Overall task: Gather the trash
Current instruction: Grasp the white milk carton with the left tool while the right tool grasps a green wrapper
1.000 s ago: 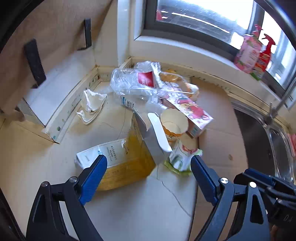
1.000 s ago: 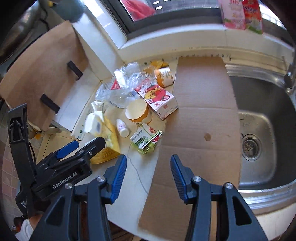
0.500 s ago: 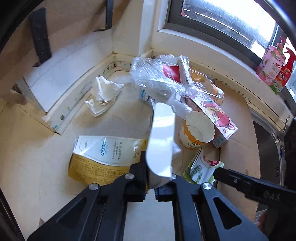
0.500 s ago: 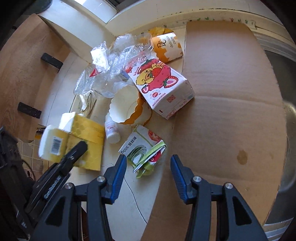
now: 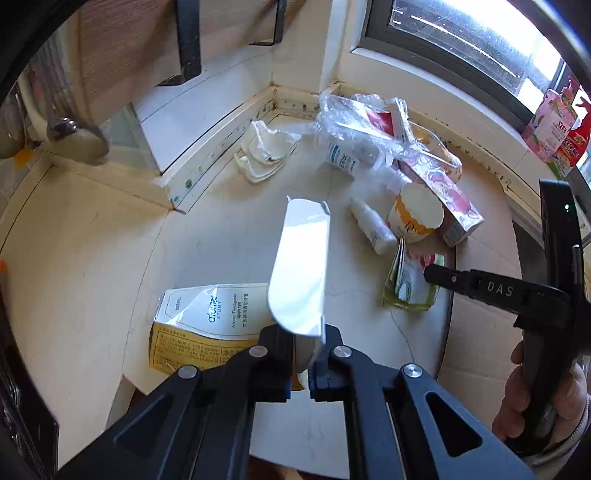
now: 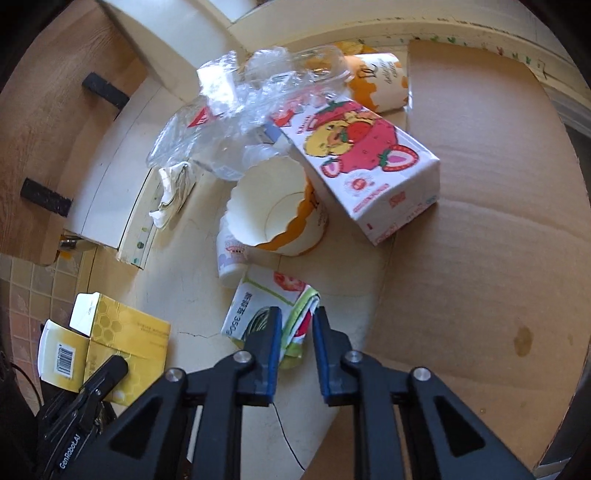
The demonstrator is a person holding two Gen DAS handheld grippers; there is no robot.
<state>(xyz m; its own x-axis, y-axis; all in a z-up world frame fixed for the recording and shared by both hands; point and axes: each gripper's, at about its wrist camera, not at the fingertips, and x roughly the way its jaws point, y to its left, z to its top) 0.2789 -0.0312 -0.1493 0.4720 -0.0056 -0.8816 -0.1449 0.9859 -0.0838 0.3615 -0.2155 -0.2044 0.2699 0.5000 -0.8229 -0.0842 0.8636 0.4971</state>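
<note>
We find both pickups under way: the left gripper [image 5: 308,363] is clamped on the white flap of the yellow toothpaste box [image 5: 207,325] at the counter's near edge, and the right gripper [image 6: 295,354] has just been closing around the folded green-and-white packet [image 6: 269,314] below the paper cup [image 6: 277,210]. A second ago both claws stood wide and empty above the litter. Next, we judge, the right must confirm its hold, then both lift clear.

Cardboard sheet [image 6: 480,229], window [image 5: 461,33], tiles [image 6: 22,280]
</note>
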